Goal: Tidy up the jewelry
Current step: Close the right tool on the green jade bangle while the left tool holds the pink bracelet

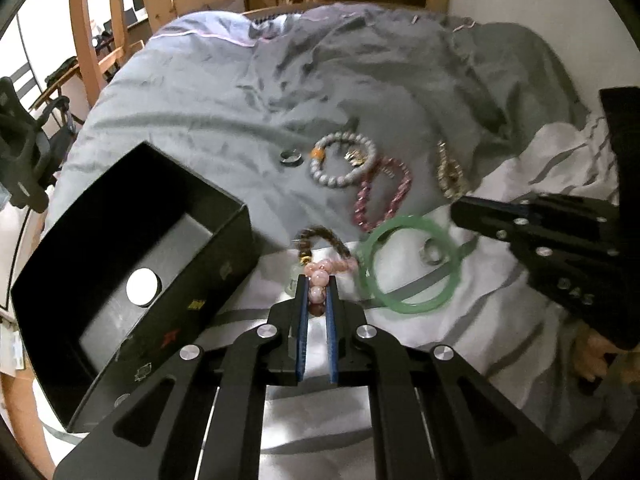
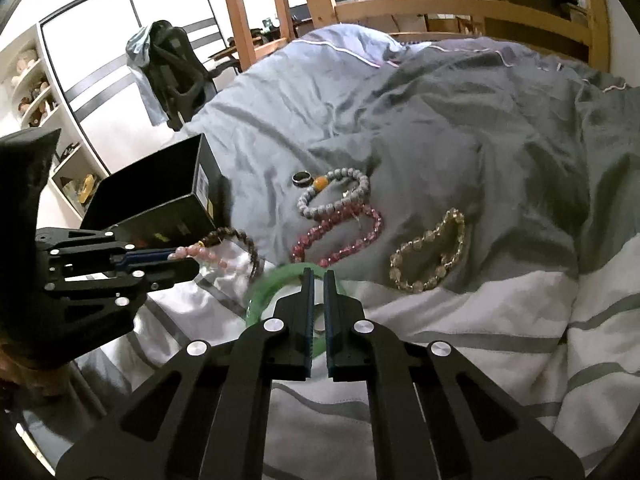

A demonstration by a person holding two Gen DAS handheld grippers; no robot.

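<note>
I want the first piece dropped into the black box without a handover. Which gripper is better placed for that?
Left. The left gripper is already shut on the pink bead bracelet, right beside the black box. The right gripper sits farther away, over the green bangle.

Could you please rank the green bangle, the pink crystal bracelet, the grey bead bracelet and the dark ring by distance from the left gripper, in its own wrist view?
From the left gripper:
1. Green bangle, just right of the fingertips.
2. Pink crystal bracelet, beyond it.
3. Grey bead bracelet and dark ring, farthest; too close to call.
</note>
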